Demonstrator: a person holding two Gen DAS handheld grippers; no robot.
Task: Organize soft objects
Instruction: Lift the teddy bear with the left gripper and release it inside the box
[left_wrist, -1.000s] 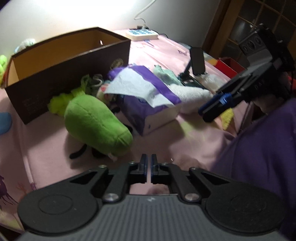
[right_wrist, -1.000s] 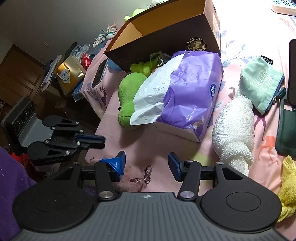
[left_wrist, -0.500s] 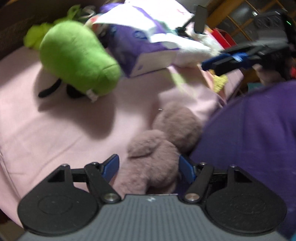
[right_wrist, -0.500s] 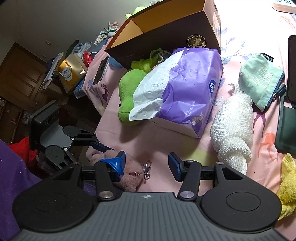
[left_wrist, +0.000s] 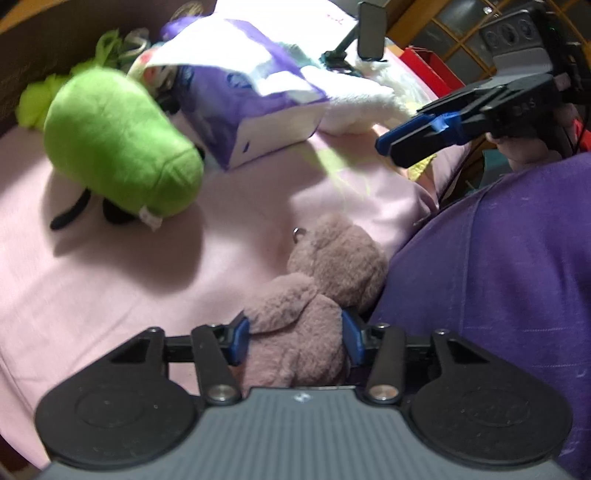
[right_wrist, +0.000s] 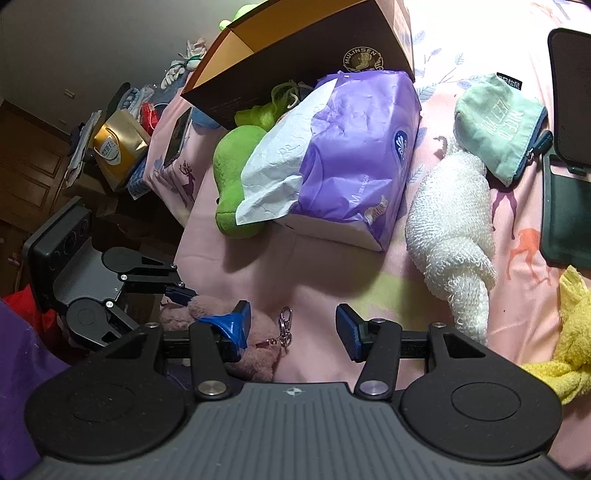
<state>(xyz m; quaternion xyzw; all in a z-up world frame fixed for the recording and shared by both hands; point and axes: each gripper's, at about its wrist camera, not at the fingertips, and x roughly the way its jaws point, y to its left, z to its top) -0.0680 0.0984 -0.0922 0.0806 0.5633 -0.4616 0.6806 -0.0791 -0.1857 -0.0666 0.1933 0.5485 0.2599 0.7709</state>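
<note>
A mauve plush bear (left_wrist: 314, 299) with a key clip lies at the near edge of the pink bed. My left gripper (left_wrist: 295, 339) has its blue pads on both sides of the bear's body, touching the fur. The bear also shows in the right wrist view (right_wrist: 258, 354), with my left gripper (right_wrist: 177, 291) on it. My right gripper (right_wrist: 293, 328) is open and empty above the bed edge; it also shows in the left wrist view (left_wrist: 402, 142). A green plush (left_wrist: 118, 147), a white towel toy (right_wrist: 450, 236) and a yellow plush (right_wrist: 569, 339) lie around.
An open brown cardboard box (right_wrist: 295, 55) stands at the back of the bed. A purple tissue pack (right_wrist: 351, 162) lies in front of it, beside a mint pouch (right_wrist: 498, 125) and a dark phone stand (right_wrist: 565, 184). My purple sleeve (left_wrist: 498, 277) is at right.
My left gripper opened, dropped to the bed edge and its pads have closed in around the mauve bear. The right gripper has stayed open and nearly still.
</note>
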